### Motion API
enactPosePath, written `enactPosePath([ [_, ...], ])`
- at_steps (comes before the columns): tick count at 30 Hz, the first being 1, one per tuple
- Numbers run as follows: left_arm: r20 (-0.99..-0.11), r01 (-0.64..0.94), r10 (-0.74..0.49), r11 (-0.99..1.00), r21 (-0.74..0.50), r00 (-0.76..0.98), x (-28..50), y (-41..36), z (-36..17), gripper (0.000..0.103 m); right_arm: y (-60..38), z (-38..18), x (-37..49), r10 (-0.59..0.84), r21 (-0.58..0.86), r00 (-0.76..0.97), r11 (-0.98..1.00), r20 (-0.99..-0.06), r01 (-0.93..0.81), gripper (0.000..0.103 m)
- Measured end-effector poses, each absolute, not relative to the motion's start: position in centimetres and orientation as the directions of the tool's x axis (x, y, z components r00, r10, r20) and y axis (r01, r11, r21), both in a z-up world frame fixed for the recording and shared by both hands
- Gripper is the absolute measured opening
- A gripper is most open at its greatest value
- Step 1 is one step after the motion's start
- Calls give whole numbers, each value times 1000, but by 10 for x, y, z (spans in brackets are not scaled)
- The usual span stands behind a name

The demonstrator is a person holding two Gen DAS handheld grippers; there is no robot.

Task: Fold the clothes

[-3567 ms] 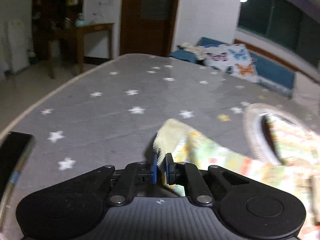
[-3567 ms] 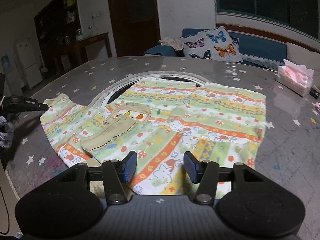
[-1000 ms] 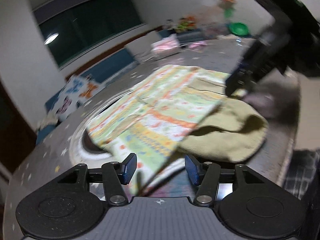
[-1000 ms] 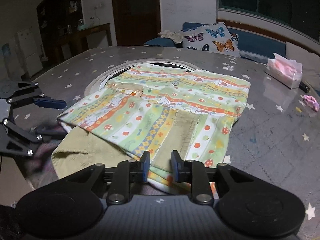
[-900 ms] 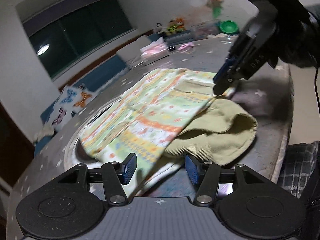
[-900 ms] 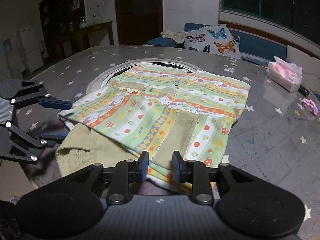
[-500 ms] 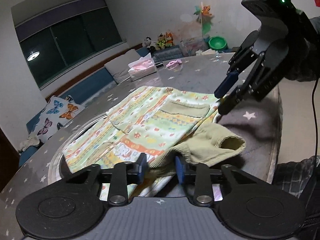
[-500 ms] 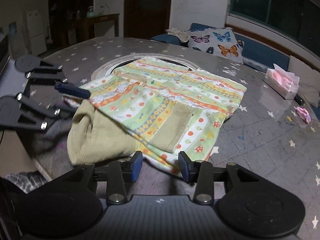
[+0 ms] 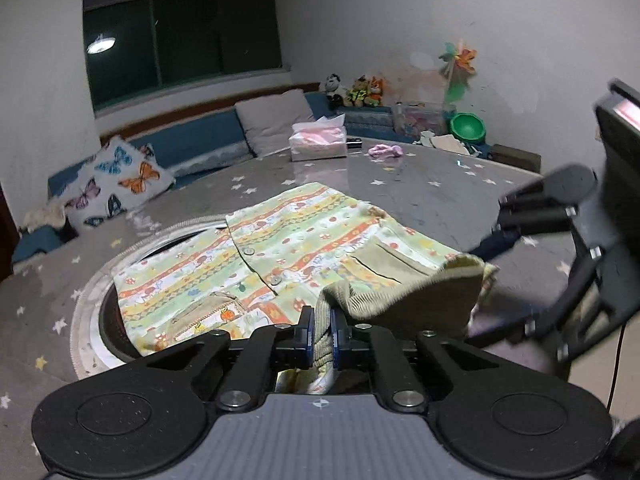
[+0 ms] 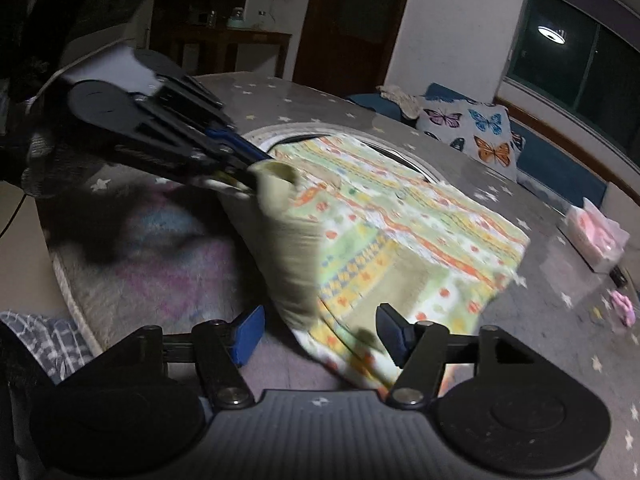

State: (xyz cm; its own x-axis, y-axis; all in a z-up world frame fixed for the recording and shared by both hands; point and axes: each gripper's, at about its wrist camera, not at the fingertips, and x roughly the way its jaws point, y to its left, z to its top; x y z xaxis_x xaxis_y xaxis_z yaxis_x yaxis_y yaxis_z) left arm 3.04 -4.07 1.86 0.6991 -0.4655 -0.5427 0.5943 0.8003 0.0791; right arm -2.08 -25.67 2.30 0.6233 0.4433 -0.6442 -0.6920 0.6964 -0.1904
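Looking along our left tool (image 9: 321, 334), we see its blue pads pressed together on a fold of the olive ribbed lining (image 9: 400, 304) of the patterned child's jacket (image 9: 280, 248), the pinched cloth rising just ahead of the tips. Beyond the tips the jacket lies spread on the grey star-print counter (image 9: 420, 196), printed side up, with two buttons and an olive pocket flap showing (the far hem reaches over a round ring set in the counter). To the right of this tool stands our right tool (image 9: 496, 242), blurred, its blue tips near the jacket's lifted corner.

From the right wrist view, our right tool (image 10: 320, 334) is spread wide, its two blue pads well apart, with the jacket's near hem lying between and just ahead of them; nothing is pinched. Ahead and to the left, the left tool (image 10: 244, 156) reaches in from the upper left and grips the olive edge of the jacket (image 10: 400, 220), lifting it off the counter (image 10: 280, 96). Far to the right of this tool sit a pink tissue box (image 10: 596, 236) and a small pink cloth (image 10: 622, 306); straight ahead past the jacket, a butterfly cushion (image 10: 476, 130) rests on a blue sofa.
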Motion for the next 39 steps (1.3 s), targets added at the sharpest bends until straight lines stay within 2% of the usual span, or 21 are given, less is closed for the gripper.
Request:
enactPosePath([
  [1, -547, 588, -462, 806, 69, 698, 34, -40, 19, 9, -255, 22, -17, 449, -176, 618, 700, -645, -692, 57],
  [2, -551, 582, -459, 811, 59, 696, 37, -39, 18, 9, -252, 21, -12, 455, -161, 613, 704, -646, -692, 48],
  [3, -556, 577, -457, 815, 50, 695, 40, -38, 18, 9, -254, 21, -6, 462, -123, 600, 717, -653, -686, 33],
  [4, -559, 574, -455, 818, 45, 693, 40, -37, 18, 12, -255, 21, 0, 470, -84, 586, 729, -660, -679, 25],
  [6, -559, 570, -450, 820, 50, 697, 36, -31, 17, 13, -259, 23, 11, 490, -9, 565, 751, -664, -661, 17],
  [8, -555, 568, -446, 821, 60, 702, 29, -24, 18, 15, -264, 28, 22, 513, 63, 553, 768, -657, -638, 14],
  [12, -545, 564, -427, 819, 105, 721, 6, -10, 19, 38, -268, 38, 32, 540, 118, 554, 775, -633, -621, 12],
  [13, -545, 563, -420, 818, 120, 726, 0, -7, 19, 41, -268, 40, 33, 541, 118, 557, 776, -630, -620, 12],
  [16, -551, 560, -388, 809, 180, 738, -13, -2, 14, 45, -267, 44, 35, 544, 115, 567, 777, -619, -619, 11],
  [23, -549, 533, -296, 775, 341, 781, -18, -10, -10, 45, -267, 48, 34, 530, 106, 596, 794, -604, -599, 11],
  [24, -540, 523, -285, 774, 357, 791, -17, -10, -12, 43, -267, 48, 32, 526, 98, 601, 796, -602, -598, 11],
  [25, -535, 517, -280, 775, 363, 797, -15, -9, -12, 32, -267, 47, 30, 526, 97, 604, 797, -599, -597, 10],
  [28, -530, 514, -287, 782, 351, 798, -14, -6, -9, 9, -268, 52, 20, 533, 93, 608, 791, -588, -604, 9],
  [31, -512, 526, -314, 777, 345, 799, -26, -3, 2, 5, -270, 59, 7, 545, 87, 609, 782, -576, -618, 8],
  [39, -536, 624, -431, 740, 249, 726, -82, 12, 44, 5, -281, 93, -43, 583, 65, 583, 736, -565, -674, 8],
])
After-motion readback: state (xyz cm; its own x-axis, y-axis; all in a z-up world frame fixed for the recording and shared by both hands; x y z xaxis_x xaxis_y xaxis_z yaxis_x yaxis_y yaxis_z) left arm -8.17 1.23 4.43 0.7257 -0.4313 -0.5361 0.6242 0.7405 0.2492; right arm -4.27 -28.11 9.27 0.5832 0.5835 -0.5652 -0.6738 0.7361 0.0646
